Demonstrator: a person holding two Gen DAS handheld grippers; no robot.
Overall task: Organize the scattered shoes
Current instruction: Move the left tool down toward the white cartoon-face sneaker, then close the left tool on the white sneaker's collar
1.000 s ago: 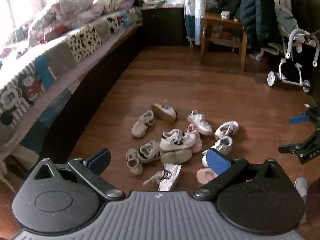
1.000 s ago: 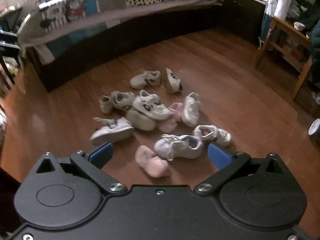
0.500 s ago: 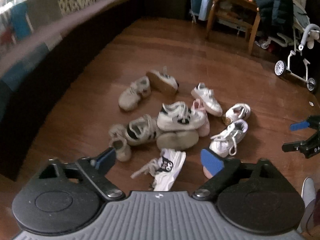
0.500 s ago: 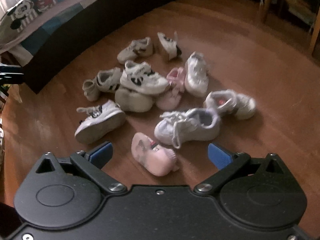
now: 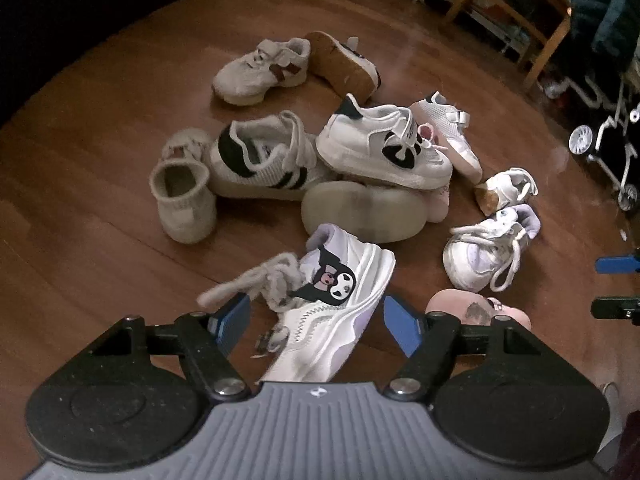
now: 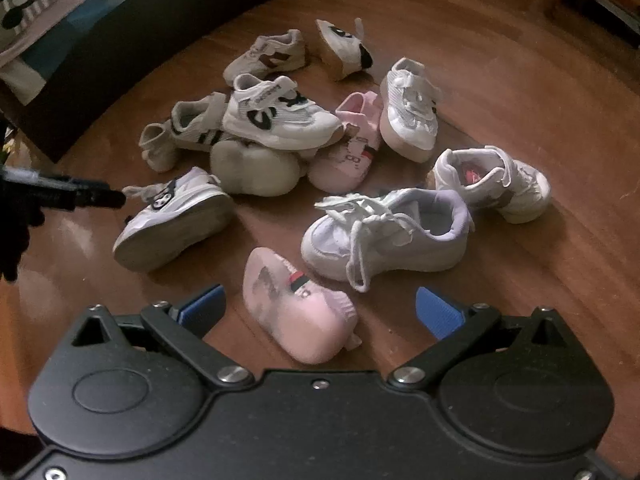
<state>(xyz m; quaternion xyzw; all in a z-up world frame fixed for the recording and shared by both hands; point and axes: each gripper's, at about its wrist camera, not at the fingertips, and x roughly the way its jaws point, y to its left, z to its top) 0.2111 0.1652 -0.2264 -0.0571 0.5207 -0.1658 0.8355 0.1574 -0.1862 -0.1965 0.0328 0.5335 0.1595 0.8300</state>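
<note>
Several small children's shoes lie in a heap on the wooden floor [image 5: 100,208]. My left gripper [image 5: 316,320] is open, its blue pads either side of a white and lilac sneaker with a cartoon face [image 5: 332,304], lying on its side. That sneaker also shows in the right wrist view [image 6: 172,220]. My right gripper [image 6: 320,308] is open just above a pink shoe [image 6: 300,312] lying on its side. A white laced sneaker with lilac lining [image 6: 384,236] lies just beyond it. A white sneaker with black patches [image 5: 384,152] tops the heap.
A dark bed base [image 6: 100,60] with a cartoon quilt runs along the left. A wooden table [image 5: 516,12] and a white stroller [image 5: 600,136] stand at the far right. The left gripper's finger [image 6: 80,196] shows at the left edge of the right wrist view.
Both grippers have dropped toward the heap. The left one now straddles the cartoon sneaker and the right one is close above the pink shoe. Both stay open.
</note>
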